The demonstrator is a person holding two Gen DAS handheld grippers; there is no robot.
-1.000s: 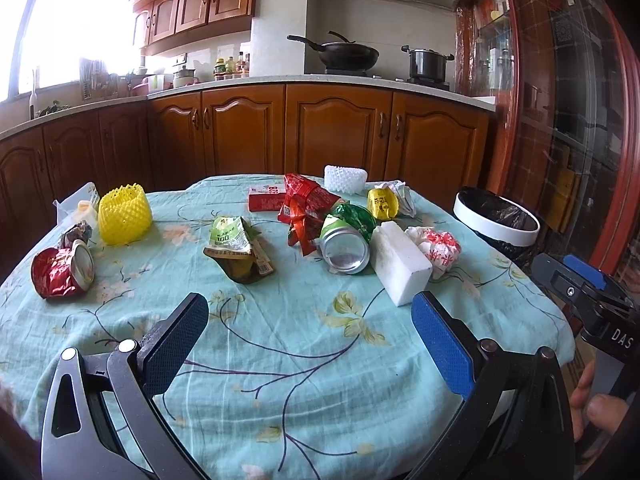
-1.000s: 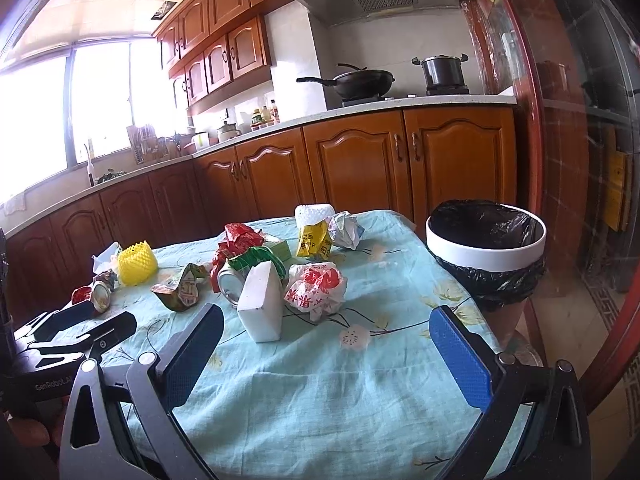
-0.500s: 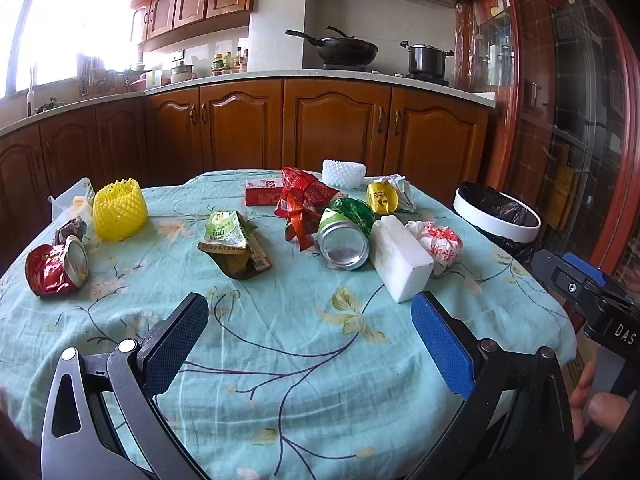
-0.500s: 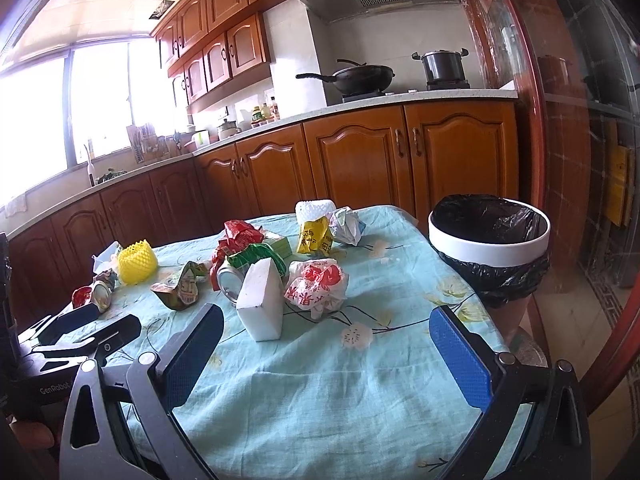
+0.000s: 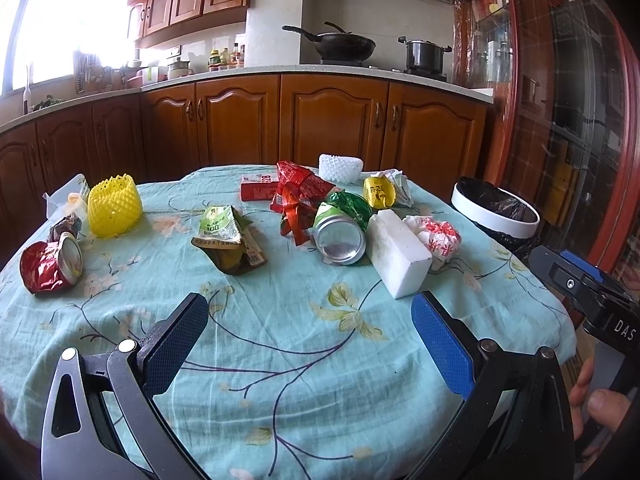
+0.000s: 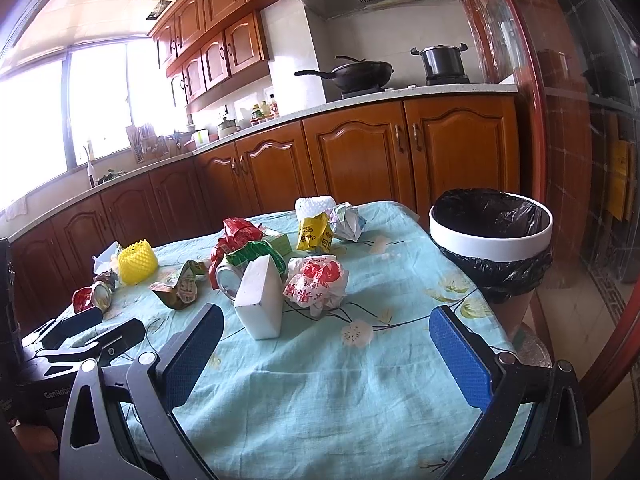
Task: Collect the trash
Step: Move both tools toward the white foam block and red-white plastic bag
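Crumpled wrappers [image 5: 302,196], a can [image 5: 340,236] and foam block [image 5: 398,254] litter the tablecloth.

"DAS" is printed in white on the black body of the right tool [image 5: 592,304], seen at the edge of the left wrist view. "GenRobo" is read on the left tool [image 6: 60,364] in the right wrist view, cut off by the frame. "100" is printed on the crushed green carton [image 5: 218,224]. "28" is shown on the flat red box [image 5: 256,190]. Characters on the yellow packet [image 6: 314,234] are too small to be read.
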